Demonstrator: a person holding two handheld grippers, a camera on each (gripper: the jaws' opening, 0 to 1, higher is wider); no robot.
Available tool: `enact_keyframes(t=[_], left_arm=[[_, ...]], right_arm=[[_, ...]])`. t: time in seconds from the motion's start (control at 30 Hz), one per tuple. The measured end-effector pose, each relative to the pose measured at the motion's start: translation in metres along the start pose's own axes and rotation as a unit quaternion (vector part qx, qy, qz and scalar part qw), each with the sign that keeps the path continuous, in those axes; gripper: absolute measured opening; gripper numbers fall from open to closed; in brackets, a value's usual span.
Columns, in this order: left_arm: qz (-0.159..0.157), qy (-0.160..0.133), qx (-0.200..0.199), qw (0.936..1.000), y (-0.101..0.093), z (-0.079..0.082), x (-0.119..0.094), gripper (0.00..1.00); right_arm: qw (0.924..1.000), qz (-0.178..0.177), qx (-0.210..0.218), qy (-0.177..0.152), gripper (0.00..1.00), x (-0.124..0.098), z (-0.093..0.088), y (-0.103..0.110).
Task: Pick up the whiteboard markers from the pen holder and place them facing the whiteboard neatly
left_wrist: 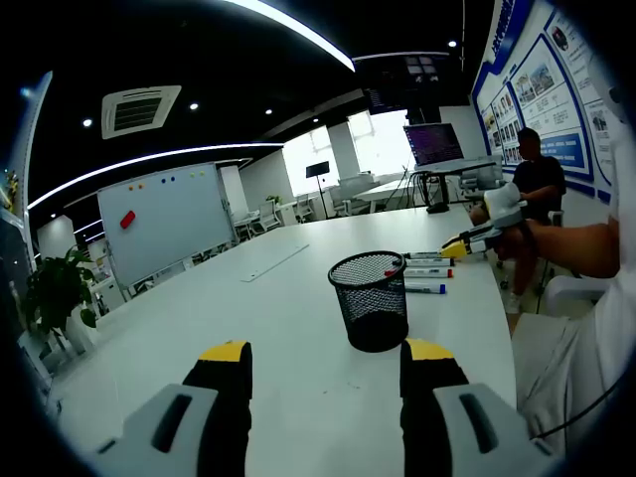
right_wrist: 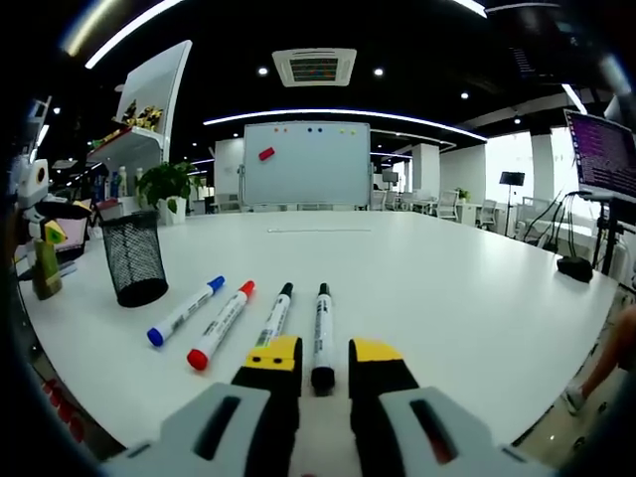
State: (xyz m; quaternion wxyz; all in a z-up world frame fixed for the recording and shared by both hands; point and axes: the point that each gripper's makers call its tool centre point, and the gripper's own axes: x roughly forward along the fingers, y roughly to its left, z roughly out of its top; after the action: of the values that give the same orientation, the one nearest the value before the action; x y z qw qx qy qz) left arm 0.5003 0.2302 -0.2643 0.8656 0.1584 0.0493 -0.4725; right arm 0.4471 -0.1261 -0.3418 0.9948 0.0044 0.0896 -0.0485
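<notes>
In your left gripper view, your left gripper (left_wrist: 326, 360) sits low over the white table (left_wrist: 248, 328) with its jaws spread wide and nothing between them. The mesh holder (left_wrist: 371, 300) stands upright just ahead, between the jaw tips. Beyond it, markers (left_wrist: 427, 272) lie on the table, and your right gripper (left_wrist: 455, 248) reaches in from the right beside them. The whiteboard (left_wrist: 167, 219) stands off the table's far left end

In your right gripper view, your right gripper (right_wrist: 323, 355) has its jaws parted, and a black marker (right_wrist: 323, 336) lies on the table between the tips; I cannot tell whether they touch it. Four markers lie side by side pointing toward the whiteboard (right_wrist: 306, 164): blue marker (right_wrist: 186, 310), red marker (right_wrist: 222, 324), a second black marker (right_wrist: 274, 318), then the first. The holder (right_wrist: 133, 258) stands left of the row
</notes>
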Motion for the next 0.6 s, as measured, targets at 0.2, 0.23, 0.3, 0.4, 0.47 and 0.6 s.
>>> enact_keyframes(t=[0.2,0.23,0.3,0.4,0.47,0.6], left_arm=[[0.0,0.0,0.0,1.0,0.0,0.0,0.0,0.61],[0.0,0.0,0.0,1.0,0.0,0.0,0.0,0.61],[0.0,0.0,0.0,1.0,0.0,0.0,0.0,0.61],[0.0,0.0,0.0,1.0,-0.001,0.0,0.0,0.61],[0.0,0.0,0.0,1.0,-0.001,0.001,0.0,0.61],[0.001,0.0,0.0,1.0,-0.001,0.0,0.0,0.61]], right_arm=[[0.9994,0.013,0.012,-0.03,0.2,-0.004,0.013,0.007],[0.9993,0.016,0.011,-0.032,0.2,-0.004,0.014,0.008],[0.9993,0.021,0.007,-0.031,0.21,-0.003,0.014,0.011],[0.9994,0.025,0.006,-0.024,0.21,-0.002,0.011,0.013],[0.9993,0.031,0.006,-0.019,0.22,-0.002,0.009,0.016],[0.9989,0.044,-0.009,-0.013,0.23,0.0,0.008,0.024]])
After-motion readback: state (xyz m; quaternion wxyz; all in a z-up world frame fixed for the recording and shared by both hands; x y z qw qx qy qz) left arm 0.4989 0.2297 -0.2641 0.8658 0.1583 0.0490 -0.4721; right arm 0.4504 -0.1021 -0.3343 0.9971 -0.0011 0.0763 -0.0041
